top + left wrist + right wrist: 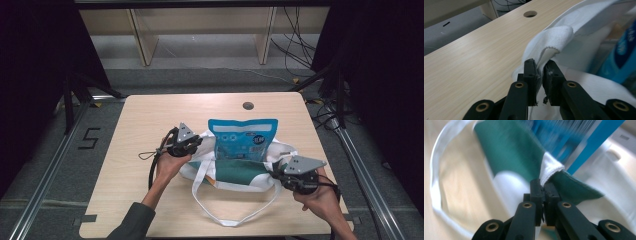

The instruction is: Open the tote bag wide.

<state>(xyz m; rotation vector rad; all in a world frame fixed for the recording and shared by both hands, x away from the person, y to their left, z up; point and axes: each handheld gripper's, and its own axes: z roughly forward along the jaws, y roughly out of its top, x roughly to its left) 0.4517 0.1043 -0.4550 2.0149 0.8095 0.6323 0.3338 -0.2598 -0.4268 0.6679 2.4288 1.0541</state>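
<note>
Right now I have both grippers clamped on the white-and-green tote bag [235, 172], which lies around the middle of the desk [135, 125], a little toward the near edge. The left gripper [196, 143] sits at the bag's left side; in the left gripper view its jaws are pressed together on a fold of the bag's white rim [554, 40]. The right gripper [277, 172] is at the bag's right side, toward the near right corner, and in the right gripper view its jaws pinch a bunched bit of white hem [550, 167] where it meets the green panel. A blue snack pouch [243, 139] stands partly inside the bag, its top pointing at the far edge. One white handle loop [225, 217] trails toward the near edge.
</note>
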